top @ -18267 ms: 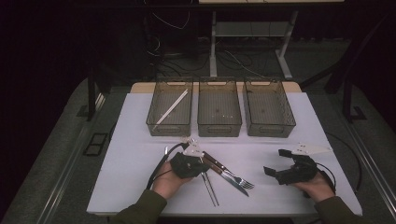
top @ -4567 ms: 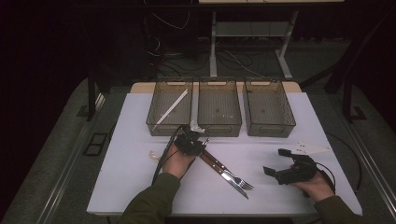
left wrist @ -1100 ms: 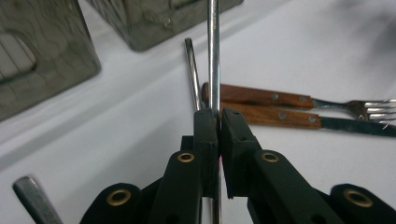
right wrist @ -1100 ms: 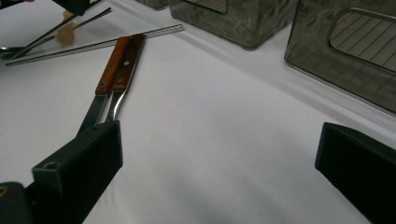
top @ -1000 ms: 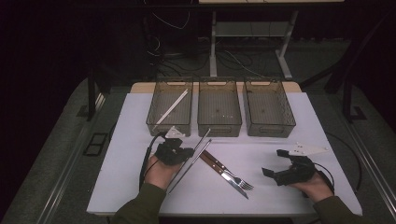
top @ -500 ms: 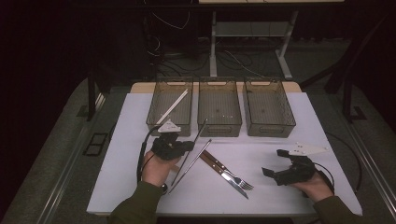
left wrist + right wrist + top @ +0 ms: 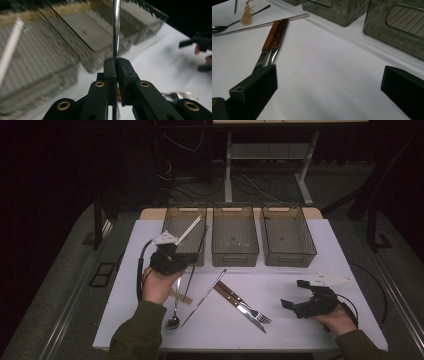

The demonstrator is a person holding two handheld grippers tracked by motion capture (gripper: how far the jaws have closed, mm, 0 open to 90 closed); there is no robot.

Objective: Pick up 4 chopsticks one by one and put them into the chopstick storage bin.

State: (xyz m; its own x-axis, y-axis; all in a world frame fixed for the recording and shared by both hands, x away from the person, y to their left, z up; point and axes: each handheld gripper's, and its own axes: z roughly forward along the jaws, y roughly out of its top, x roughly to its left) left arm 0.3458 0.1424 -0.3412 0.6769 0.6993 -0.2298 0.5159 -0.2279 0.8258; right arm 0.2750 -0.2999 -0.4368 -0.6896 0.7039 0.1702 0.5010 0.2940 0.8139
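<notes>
My left gripper (image 7: 189,259) hangs above the table just in front of the left bin (image 7: 172,222), shut on a thin metal chopstick (image 7: 116,30). The stick rises from between the pads (image 7: 124,72) toward the bin and slants down below them. A second metal chopstick (image 7: 204,297) lies on the white table (image 7: 310,255). Beside it lie a wood-handled knife and fork (image 7: 241,302), also seen in the right gripper view (image 7: 272,37). My right gripper (image 7: 291,294) rests at the front right, jaws wide apart with nothing between them (image 7: 327,87).
Three smoky plastic bins stand in a row at the back: the left one holds a white chopstick (image 7: 189,230), then the middle (image 7: 235,251) and right (image 7: 287,251) bins. A spoon (image 7: 174,319) and a small beige rest (image 7: 180,296) lie under my left hand.
My left hand has risen and drifted left toward the left bin, carrying the metal chopstick off the table. The other chopstick stays on the table. The right hand has not moved.
</notes>
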